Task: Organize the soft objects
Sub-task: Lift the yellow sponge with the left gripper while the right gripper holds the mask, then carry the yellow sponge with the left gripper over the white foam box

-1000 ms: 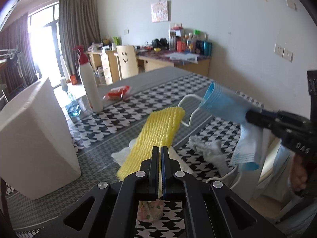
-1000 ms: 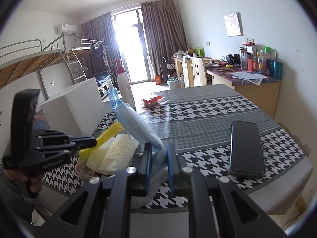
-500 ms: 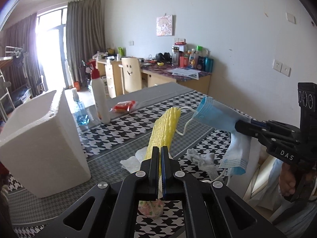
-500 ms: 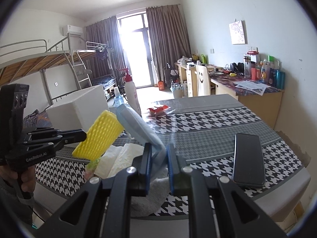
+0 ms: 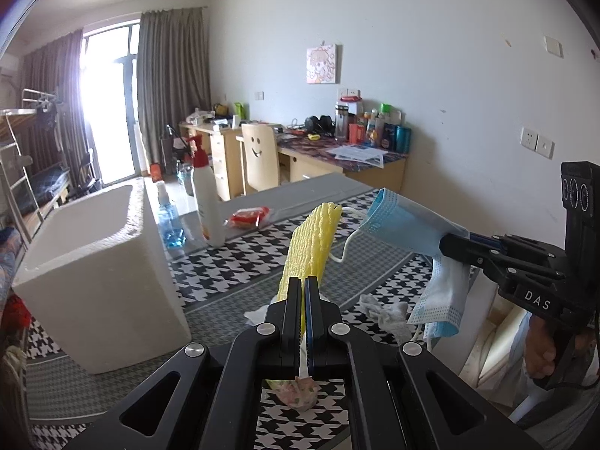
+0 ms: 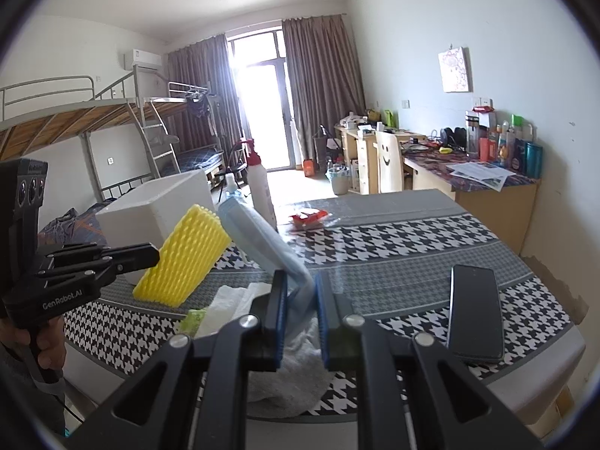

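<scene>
My left gripper is shut on a yellow foam net sleeve and holds it up off the table; it also shows in the right wrist view. My right gripper is shut on a blue face mask, held in the air; it also shows in the left wrist view, with its loop hanging. A white foam box stands open at the left. A white sock, white tissue and a small floral cloth lie on the table.
A houndstooth-covered table holds a black phone, a white spray bottle, a small blue bottle and a red packet. A grey cloth lies under my right gripper. Desks and a chair stand behind.
My left gripper has lifted the yellow foam sleeve off the table until it stands upright. My right gripper has risen slightly with the mask.
</scene>
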`<state>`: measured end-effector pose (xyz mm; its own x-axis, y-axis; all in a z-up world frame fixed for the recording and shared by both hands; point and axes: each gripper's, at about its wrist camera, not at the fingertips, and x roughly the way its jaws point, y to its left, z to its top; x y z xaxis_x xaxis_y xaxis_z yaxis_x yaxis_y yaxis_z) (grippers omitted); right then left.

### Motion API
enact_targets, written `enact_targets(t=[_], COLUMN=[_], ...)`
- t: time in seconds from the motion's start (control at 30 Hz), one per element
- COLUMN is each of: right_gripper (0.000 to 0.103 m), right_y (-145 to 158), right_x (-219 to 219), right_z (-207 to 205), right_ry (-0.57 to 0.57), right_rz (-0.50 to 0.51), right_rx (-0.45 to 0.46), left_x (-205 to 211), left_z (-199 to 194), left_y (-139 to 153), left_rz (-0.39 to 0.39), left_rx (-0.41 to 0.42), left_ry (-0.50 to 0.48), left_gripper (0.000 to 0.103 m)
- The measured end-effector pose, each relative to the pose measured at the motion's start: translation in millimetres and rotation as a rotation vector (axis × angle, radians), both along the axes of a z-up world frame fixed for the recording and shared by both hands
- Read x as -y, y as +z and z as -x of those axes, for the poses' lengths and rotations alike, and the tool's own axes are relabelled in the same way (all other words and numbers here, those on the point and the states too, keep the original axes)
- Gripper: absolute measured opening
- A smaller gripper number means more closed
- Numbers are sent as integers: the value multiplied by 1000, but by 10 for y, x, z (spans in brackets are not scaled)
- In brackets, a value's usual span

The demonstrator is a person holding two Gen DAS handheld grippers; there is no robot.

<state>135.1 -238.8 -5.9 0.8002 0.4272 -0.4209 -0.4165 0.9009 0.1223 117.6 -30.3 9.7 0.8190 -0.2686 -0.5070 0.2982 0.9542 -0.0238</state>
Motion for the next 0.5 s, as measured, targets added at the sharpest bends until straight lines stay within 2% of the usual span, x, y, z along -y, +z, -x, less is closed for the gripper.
enact_targets(t=[0.5], right_gripper=[18], right_y=[267], right_x=[-253], right_z=[-110], right_ry=[29], right_rz=[-3], right_rx=[39], left_x=[-200], left_z=[8], left_y=[214], left_rz=[-6], left_rx=[66], left_ry=[98], left_gripper=[1])
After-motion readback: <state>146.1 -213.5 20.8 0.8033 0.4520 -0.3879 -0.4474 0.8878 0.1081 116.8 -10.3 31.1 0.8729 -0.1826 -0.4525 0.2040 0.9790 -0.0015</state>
